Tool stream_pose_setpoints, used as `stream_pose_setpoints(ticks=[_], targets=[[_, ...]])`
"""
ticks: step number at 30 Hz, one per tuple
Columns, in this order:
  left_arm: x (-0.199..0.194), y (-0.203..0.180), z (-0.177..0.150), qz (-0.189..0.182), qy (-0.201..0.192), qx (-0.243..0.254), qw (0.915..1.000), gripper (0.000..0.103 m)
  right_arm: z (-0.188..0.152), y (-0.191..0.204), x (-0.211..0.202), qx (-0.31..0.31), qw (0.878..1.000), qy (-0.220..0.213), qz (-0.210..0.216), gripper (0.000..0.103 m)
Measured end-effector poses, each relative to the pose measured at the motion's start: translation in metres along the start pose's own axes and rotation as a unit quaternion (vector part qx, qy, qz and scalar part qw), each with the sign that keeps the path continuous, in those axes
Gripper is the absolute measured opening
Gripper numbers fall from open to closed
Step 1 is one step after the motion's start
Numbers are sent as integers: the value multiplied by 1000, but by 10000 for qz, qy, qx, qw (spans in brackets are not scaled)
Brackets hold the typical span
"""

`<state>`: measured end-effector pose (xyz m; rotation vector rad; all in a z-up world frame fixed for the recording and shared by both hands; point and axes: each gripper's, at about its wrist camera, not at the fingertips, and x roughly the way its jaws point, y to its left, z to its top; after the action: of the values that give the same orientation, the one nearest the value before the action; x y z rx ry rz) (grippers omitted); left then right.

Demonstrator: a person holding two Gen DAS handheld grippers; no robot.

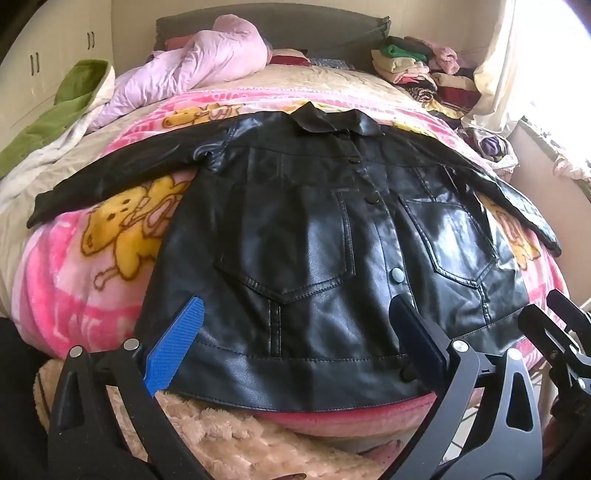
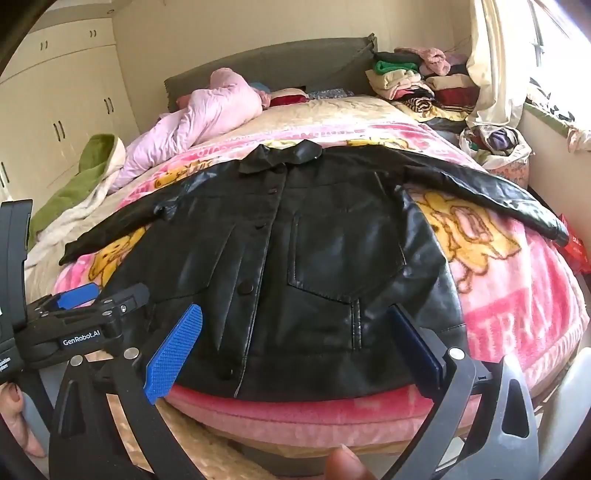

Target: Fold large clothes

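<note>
- On the bed [image 1: 44,206], in the middle of the pink cartoon blanket [image 1: 74,280]: black leather jacket [image 1: 314,236] lying front up, buttoned, collar [image 1: 325,120] pointing toward 12 o'clock, hem hanging at the near edge toward 6 o'clock.
- Spreading out to both sides: one sleeve [image 1: 110,181] reaching toward 9 o'clock, the other sleeve [image 1: 524,206] running toward 3 o'clock, both resting flat on the blanket.
- Hovering over the hem at 6 o'clock in the left wrist view: left gripper [image 1: 295,332], fingers [image 1: 177,343] standing wide apart, gripping nothing, the jacket's lower front showing between them; contact with the leather not possible to tell.
- Hovering beside it, toward 3 o'clock: right gripper [image 2: 295,339], fingers [image 2: 173,350] also spread wide and empty, tilting down at the hem near the right pocket [image 2: 343,254].
- Showing at 9 o'clock in the right wrist view: the left gripper's black body, just beside the right one.
- Lying at 11 o'clock near the headboard [image 1: 273,29]: crumpled pale pink quilt [image 1: 192,70].
- Sitting at 10 o'clock: green and white bedding [image 1: 59,114].
- Piling up at 1 o'clock beside the curtain [image 1: 498,62]: stack of folded clothes [image 1: 417,70].
- Standing at 10 o'clock beyond the bed: cream wardrobe [image 2: 62,96].
</note>
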<state>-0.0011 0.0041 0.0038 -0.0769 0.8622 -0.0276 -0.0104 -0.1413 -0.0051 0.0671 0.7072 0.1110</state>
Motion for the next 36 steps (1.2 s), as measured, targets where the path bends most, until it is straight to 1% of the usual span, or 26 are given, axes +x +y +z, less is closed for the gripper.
stream_pose_setpoints(ticks=[12,36], targets=[[-2,-2,0,39,-32,11,10000,94,0,-3,-1,-32,10000,-18,-52,99],[-7,-2,4,39,-88,24,10000,94,0,4,-2,-111,9999,-52,-100,99]])
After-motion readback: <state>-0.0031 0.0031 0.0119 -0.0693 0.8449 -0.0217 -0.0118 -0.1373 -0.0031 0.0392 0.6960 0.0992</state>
